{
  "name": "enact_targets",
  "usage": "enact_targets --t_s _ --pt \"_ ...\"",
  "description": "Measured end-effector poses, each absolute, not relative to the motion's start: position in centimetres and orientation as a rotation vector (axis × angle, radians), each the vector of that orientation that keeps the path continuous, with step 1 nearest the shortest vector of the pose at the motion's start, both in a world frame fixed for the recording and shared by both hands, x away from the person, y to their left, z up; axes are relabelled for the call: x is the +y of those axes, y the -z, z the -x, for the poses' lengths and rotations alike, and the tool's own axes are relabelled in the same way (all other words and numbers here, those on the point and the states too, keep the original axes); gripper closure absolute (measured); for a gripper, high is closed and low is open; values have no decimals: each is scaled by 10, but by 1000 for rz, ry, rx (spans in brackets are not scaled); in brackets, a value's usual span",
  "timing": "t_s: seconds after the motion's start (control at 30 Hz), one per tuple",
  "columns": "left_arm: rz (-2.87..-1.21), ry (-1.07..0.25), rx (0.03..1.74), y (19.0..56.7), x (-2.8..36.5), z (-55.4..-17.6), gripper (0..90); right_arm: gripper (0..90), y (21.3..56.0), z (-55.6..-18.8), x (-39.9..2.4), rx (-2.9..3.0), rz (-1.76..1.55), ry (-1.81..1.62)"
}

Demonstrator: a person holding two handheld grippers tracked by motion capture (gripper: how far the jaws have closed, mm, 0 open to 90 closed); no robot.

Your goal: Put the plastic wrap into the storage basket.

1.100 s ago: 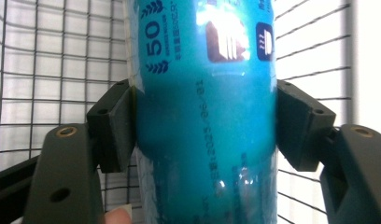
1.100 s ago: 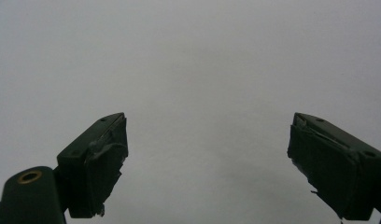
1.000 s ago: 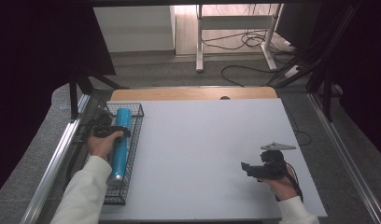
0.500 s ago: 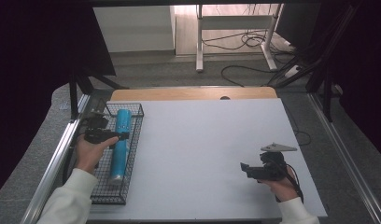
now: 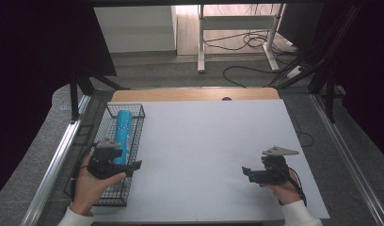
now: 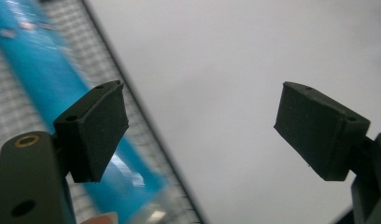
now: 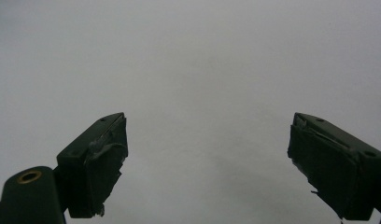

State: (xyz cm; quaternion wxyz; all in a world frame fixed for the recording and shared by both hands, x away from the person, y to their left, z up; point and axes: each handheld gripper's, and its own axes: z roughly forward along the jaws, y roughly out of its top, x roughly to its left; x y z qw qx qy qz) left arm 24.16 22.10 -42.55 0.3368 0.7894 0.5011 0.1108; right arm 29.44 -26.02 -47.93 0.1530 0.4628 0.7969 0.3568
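A blue tube lies lengthwise in a black wire basket at the table's left side. My left gripper hovers above the basket's near end, pointing right toward the white table top. Its jaws have just opened and stand wide apart with nothing between them. In the left gripper view the blue tube runs behind the left fingertip, apart from it, over the basket mesh. My right gripper rests at the front right, open and empty, and the right gripper view looks onto bare white table.
The white table top spreads between the two hands. A wooden strip runs along its far edge. Metal rails flank the table, and cables lie on the floor beyond it.
My left hand has drawn back along the basket toward the front edge and risen, leaving the far part of the blue tube. The right hand has stayed put.
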Motion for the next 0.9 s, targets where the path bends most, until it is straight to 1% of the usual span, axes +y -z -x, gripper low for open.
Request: enact_targets --t_s 0.13,0.27,0.37,0.6,0.67,0.73,0.9 --pt "-2025 -241 1258 435 202 -234 167 123 480 -292 -261 2291 -1321 -1025" --pt "-2016 -218 1244 447 183 -240 173 123 481 -290 -261 2293 -1307 -1036" --pt "-2030 -224 1246 457 169 -246 178 123 483 -289 -258 2311 -1279 -1042" --pt "-2003 -198 1225 472 155 -249 186 123 483 -286 -256 2335 -1211 -1049" --pt "-1992 -154 1213 475 153 -248 192 123 482 -286 -256 2330 -1190 -1060" --pt "-1997 -192 1215 475 153 -246 191 122 480 -285 -257 2318 -1172 -1074" --pt "-1981 -224 1219 474 156 -242 196 110 480 -284 -257 2304 -1120 -1086"
